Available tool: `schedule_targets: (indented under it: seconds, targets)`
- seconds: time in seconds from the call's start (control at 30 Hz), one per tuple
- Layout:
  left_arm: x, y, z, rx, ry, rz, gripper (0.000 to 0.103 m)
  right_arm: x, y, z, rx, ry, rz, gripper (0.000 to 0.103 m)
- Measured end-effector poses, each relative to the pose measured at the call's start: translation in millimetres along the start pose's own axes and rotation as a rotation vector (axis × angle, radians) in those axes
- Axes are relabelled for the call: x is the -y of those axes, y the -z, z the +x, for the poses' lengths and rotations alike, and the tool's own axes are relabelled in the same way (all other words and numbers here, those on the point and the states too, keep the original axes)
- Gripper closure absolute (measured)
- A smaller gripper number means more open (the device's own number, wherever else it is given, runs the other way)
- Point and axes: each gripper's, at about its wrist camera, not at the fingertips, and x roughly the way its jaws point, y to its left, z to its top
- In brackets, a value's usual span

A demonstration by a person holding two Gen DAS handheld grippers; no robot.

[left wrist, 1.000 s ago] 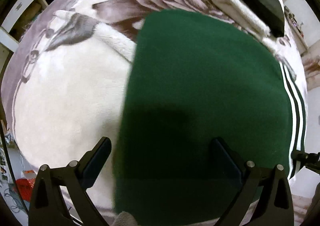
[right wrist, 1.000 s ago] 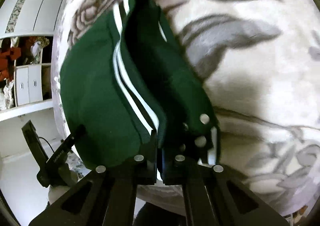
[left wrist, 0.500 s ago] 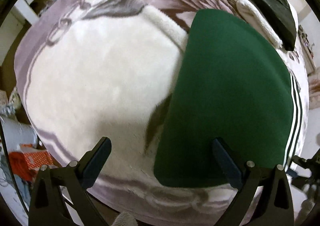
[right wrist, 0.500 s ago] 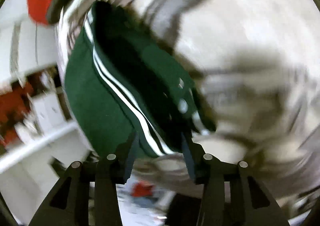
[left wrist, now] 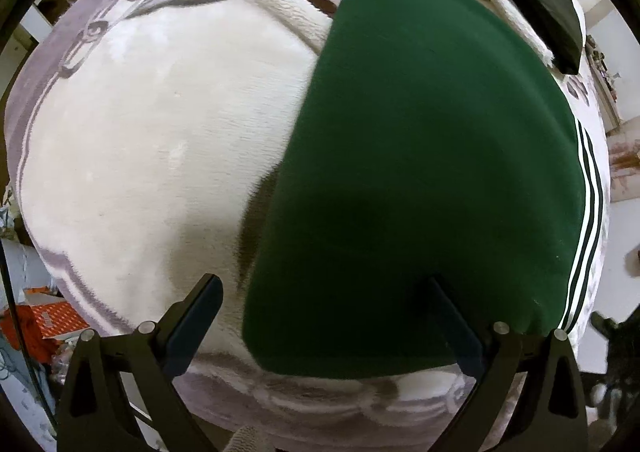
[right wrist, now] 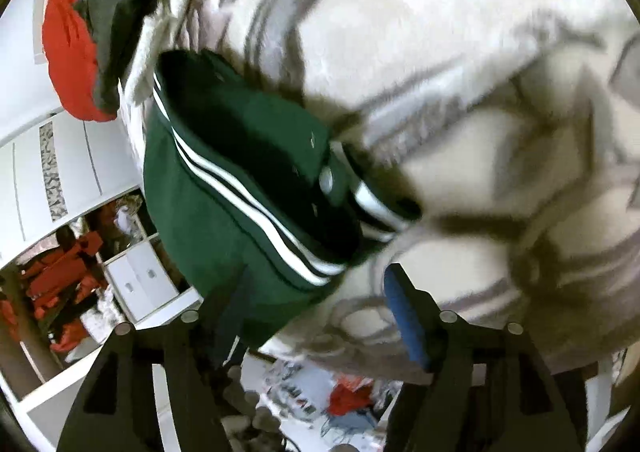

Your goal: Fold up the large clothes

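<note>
fabric first: the green jacket (left wrist: pixel 432 171) lies folded on the pale patterned blanket (left wrist: pixel 152 131), thick and soft, floppy rather than stiff, so i judge it will sag if lifted by one corner. best grips look like the striped hem (right wrist: pixel 248 199) and the near folded edge. my left gripper (left wrist: pixel 324 324) hangs over that near edge, jaws wide apart, holding nothing. my right gripper (right wrist: pixel 316 296) has just been opening; its jaws stand well apart with the striped corner near the left finger, nothing pinched between the pads. beyond the jacket sits a pile of dark and red clothes (right wrist: pixel 96 35).
</note>
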Motion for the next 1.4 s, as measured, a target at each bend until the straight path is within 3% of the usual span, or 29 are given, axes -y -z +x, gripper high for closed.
schedule_targets:
  seconds: [0.1,0.17,0.23,0.33,0.37,0.4,0.53,0.63,0.73,0.77,0.8,0.9,0.97,1.13,1.23,1.3,1.4]
  targets:
    - [6.2,-0.9,6.3,-0.003,0.005,0.004,0.0,1.4,-11.7,32.5,-0.025,-0.049,-0.014,0.031]
    - [11.1,-1.8,9.2,-0.005,0.002,0.014,0.0,7.1,-20.7,47.3,0.027,-0.091,0.026,0.031]
    - [15.8,-2.8,8.6,-0.007,-0.002,0.029,0.0,9.6,-16.7,43.1,0.127,-0.09,0.077,0.042]
    - [20.1,-8.1,1.1,0.003,-0.022,0.055,0.0,-8.6,3.1,25.0,0.167,-0.036,0.0,0.065]
    - [20.7,-8.4,-1.3,0.007,-0.029,0.06,0.0,-13.9,9.7,13.5,0.178,-0.01,-0.023,0.087]
    - [20.4,-8.6,-3.0,0.011,-0.028,0.061,0.0,-19.5,15.0,2.6,0.188,-0.002,-0.036,0.097]
    - [18.6,-11.0,2.1,0.006,-0.002,0.049,0.0,-35.6,9.0,-19.3,0.198,0.111,-0.13,0.098]
    - [22.9,-14.0,10.0,-0.001,-0.024,0.063,0.0,-28.1,-15.1,12.4,0.139,0.218,-0.171,0.097]
    - [21.1,-18.7,3.6,-0.01,-0.005,0.056,0.0,-27.2,-35.0,18.5,0.008,0.193,-0.196,0.087]
    - [17.3,-20.8,-3.7,0.0,0.007,0.055,0.0,-30.1,-36.7,13.4,-0.019,0.185,-0.217,0.07]
    - [12.5,-23.3,-11.1,0.011,0.02,0.058,0.0,-34.0,-38.1,6.7,-0.022,0.192,-0.246,0.046]
    - [-1.0,-32.7,-26.1,0.044,0.055,0.062,0.0,-50.7,-41.1,-16.0,0.015,0.249,-0.393,0.028]
    - [-11.7,-40.5,-25.1,0.055,0.069,0.054,0.0,-62.7,-51.6,-14.0,0.0,0.287,-0.474,0.024]
    - [-29.0,-58.6,-3.9,0.031,0.196,-0.021,0.0,-94.1,-86.9,18.6,-0.044,0.201,-0.595,0.019]
    - [-25.8,-68.5,11.3,0.018,0.296,-0.039,0.0,-102.9,-108.4,49.3,-0.098,0.186,-0.666,0.014]
    - [-29.3,-76.7,20.4,-0.007,0.373,-0.049,0.0,-99.3,-122.3,65.6,-0.152,0.164,-0.666,0.004]
    - [-32.4,-82.7,38.2,-0.054,0.516,-0.08,0.0,-95.2,-141.4,80.3,-0.227,0.097,-0.647,0.0]
